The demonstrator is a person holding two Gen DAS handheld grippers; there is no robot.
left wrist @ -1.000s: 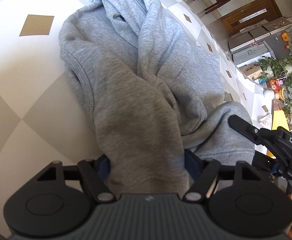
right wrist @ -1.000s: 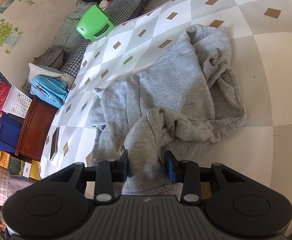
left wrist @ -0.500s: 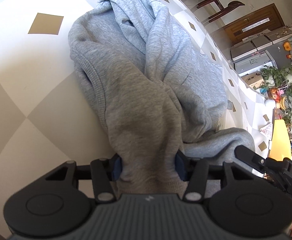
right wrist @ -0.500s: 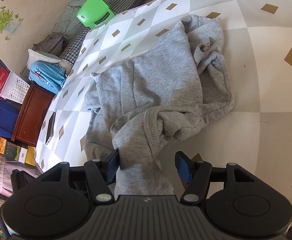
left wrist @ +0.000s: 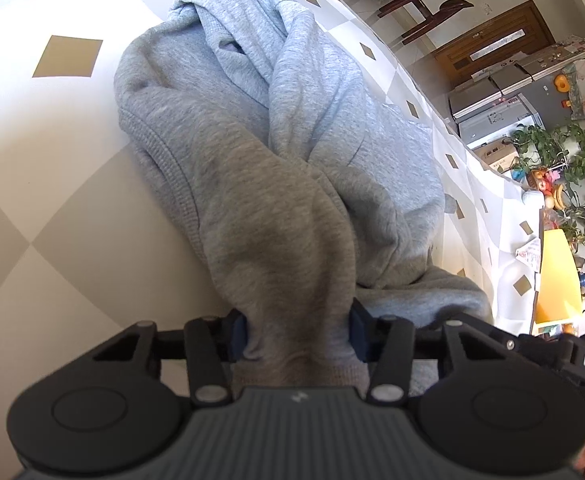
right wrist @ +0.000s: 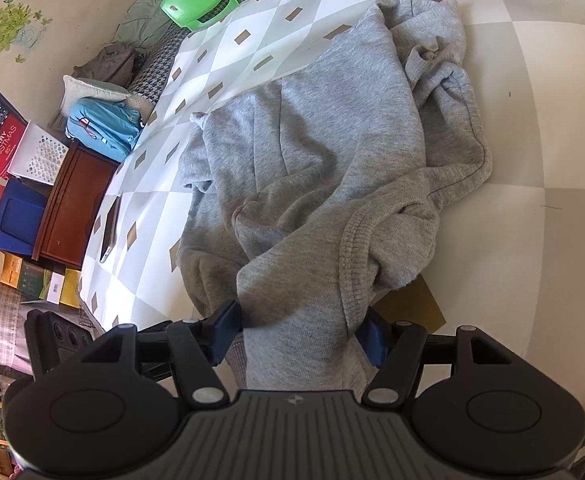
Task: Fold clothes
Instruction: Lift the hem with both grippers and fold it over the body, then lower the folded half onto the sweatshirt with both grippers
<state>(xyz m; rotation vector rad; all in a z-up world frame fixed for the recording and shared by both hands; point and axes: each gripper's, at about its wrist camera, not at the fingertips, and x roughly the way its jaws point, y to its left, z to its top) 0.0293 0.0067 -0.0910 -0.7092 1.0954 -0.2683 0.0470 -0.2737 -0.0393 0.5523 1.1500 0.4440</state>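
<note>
The gray sweatshirt point(left wrist: 276, 184) is soft, fuzzy cloth with ribbed edges. Under it, the tabletop point(left wrist: 20, 168) cover looks smooth. The hand-held gripper point(left wrist: 298, 334) is matt black plastic.

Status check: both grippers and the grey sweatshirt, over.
Left gripper closing, jaws pinching grey sweatshirt. Right gripper jaws apart, cloth between them. Sweatshirt bunched, unfolded, on checkered cover. Nothing in the way.
</note>
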